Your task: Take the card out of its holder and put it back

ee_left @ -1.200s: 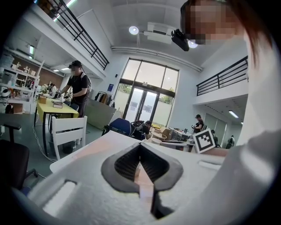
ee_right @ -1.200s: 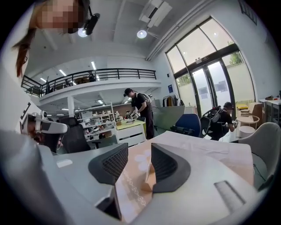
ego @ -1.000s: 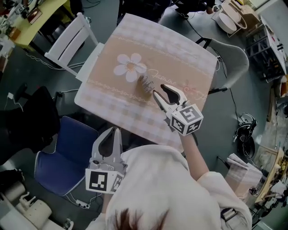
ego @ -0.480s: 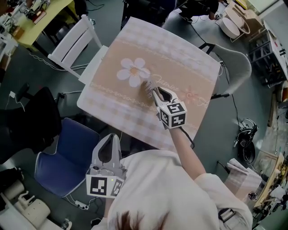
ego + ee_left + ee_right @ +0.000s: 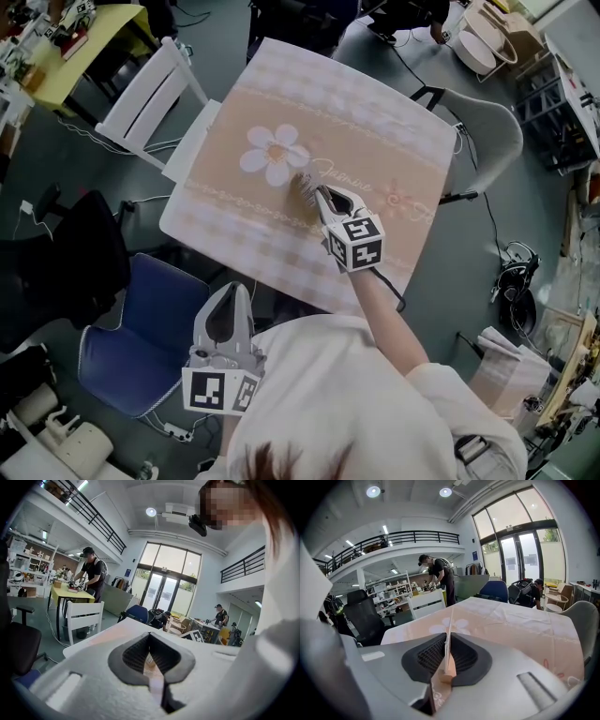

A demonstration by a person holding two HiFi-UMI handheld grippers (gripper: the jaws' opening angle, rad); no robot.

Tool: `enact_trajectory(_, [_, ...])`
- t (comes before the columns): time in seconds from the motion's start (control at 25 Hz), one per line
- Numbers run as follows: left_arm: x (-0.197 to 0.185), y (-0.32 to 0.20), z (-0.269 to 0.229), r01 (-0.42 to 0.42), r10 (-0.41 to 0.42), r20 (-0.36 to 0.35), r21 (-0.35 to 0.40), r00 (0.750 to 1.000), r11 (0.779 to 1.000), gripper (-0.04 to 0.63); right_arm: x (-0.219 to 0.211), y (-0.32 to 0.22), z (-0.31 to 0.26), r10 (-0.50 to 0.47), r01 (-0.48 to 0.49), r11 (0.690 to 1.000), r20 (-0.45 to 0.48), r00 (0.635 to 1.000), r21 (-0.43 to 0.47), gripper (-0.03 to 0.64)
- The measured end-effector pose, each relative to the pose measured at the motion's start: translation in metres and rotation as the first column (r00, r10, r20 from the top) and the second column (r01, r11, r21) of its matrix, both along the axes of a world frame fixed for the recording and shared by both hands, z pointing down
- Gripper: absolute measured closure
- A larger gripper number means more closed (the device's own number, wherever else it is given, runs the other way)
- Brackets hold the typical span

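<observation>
Card [image 5: 448, 630]: upright and edge-on in its wooden holder [image 5: 448, 673] on the counter [image 5: 375, 122], between the right tool's pads.
Right tool [image 5: 317, 192]: jaws have just been closing; narrow, pinching the card.
Left tool [image 5: 233, 289]: jaws together, empty, off the counter's near edge.

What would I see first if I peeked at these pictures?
Probably the big white flower printed on the pink checked tablecloth, near the middle of the table. Right beside it, the right claw has just been closing its jaws on a thin card that stands upright there. The left claw is held shut close to the person's body, by a blue chair.
</observation>
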State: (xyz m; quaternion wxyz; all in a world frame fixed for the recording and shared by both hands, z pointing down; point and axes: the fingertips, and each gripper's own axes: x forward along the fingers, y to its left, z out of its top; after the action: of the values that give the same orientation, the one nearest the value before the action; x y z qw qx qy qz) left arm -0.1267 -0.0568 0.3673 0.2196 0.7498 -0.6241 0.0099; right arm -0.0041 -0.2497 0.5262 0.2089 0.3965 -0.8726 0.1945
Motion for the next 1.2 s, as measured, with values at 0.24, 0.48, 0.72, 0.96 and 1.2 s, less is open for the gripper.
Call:
enact_trajectory(0.24, [-0.001, -0.003, -0.001, -0.005, 0.005, -0.001, 0.0, 1.0, 1.0, 0.595, -0.001, -0.001, -0.002, 0.005, -0.005, 1.0, -0.004, 1.0, 0.011, 0.6])
enact_trajectory(0.48, [-0.002, -0.004, -0.001, -0.005, 0.005, -0.004, 0.002, 1.0, 1.0, 0.595, 0.002, -0.003, -0.002, 0.016, -0.016, 1.0, 0.033, 0.999, 0.012, 0.601])
enact_trajectory(0.72, [-0.003, -0.003, 0.0, -0.005, 0.005, -0.007, 0.003, 1.0, 1.0, 0.595, 0.003, -0.002, -0.004, 0.032, -0.033, 0.999, 0.054, 0.998, 0.001, 0.601])
enact_trajectory(0.96, [-0.004, -0.004, -0.002, -0.007, 0.007, -0.013, 0.011, 1.0, 1.0, 0.595, 0.005, -0.003, -0.015, 0.034, -0.035, 0.999, 0.057, 0.998, 0.017, 0.601])
enact_trajectory(1.2, [-0.003, -0.005, -0.003, -0.015, 0.016, -0.015, 0.018, 1.0, 1.0, 0.595, 0.005, -0.005, -0.024, 0.039, -0.041, 0.998, 0.066, 0.997, 0.036, 0.601])
